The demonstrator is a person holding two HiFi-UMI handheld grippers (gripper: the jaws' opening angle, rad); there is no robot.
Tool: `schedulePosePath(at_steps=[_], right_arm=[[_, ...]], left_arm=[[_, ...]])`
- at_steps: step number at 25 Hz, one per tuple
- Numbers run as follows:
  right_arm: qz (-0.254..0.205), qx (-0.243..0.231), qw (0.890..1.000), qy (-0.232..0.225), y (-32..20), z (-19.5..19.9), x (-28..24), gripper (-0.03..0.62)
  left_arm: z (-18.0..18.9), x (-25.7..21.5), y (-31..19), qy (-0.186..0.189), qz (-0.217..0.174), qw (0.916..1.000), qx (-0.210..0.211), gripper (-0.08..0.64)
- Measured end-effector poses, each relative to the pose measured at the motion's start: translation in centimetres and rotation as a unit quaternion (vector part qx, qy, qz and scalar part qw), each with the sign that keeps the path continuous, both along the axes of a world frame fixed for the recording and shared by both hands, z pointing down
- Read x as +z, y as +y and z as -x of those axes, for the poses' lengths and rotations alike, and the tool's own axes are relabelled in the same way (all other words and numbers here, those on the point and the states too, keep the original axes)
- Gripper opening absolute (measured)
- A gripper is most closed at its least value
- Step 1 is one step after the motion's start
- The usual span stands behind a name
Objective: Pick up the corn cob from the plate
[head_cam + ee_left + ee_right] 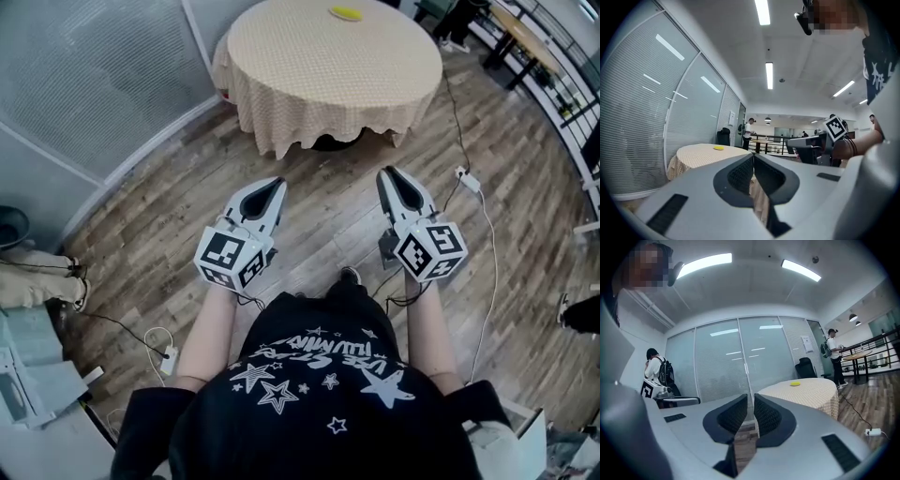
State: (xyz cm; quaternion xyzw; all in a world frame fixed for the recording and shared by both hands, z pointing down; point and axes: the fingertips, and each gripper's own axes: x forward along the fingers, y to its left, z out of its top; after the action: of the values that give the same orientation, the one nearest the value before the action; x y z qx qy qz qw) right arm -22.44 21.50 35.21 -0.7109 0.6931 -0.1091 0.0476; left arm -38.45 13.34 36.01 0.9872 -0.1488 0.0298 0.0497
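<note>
Head view: yellow plate (pixel 346 13) rests on round table (pixel 309 66).

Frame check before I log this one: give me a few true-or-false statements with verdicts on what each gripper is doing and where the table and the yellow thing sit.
1. The left gripper grips the yellow item. False: its jaws are together with nothing between them.
2. The right gripper is shut and empty. True.
3. The round table stands ahead of both grippers, touching neither. True.
4. The yellow item lies at the table's near edge. False: it sits near the far edge.
</note>
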Motion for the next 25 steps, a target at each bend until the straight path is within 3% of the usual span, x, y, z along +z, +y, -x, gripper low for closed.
schedulePosePath(at_steps=[13, 25], right_arm=[[-0.005, 0.048, 0.998, -0.037, 1.7, -3.8, 1.7, 0.060], [0.008, 0.026, 0.998, -0.065, -1.6, -13.8, 4.6, 0.060]], left_arm=[[-2.7, 2.0, 0.3, -0.013, 0.027, 0.9994, 0.016, 0.010], [-11.6, 4.6, -1.3, -0.046, 0.042, 0.9981, 0.000, 0.010]])
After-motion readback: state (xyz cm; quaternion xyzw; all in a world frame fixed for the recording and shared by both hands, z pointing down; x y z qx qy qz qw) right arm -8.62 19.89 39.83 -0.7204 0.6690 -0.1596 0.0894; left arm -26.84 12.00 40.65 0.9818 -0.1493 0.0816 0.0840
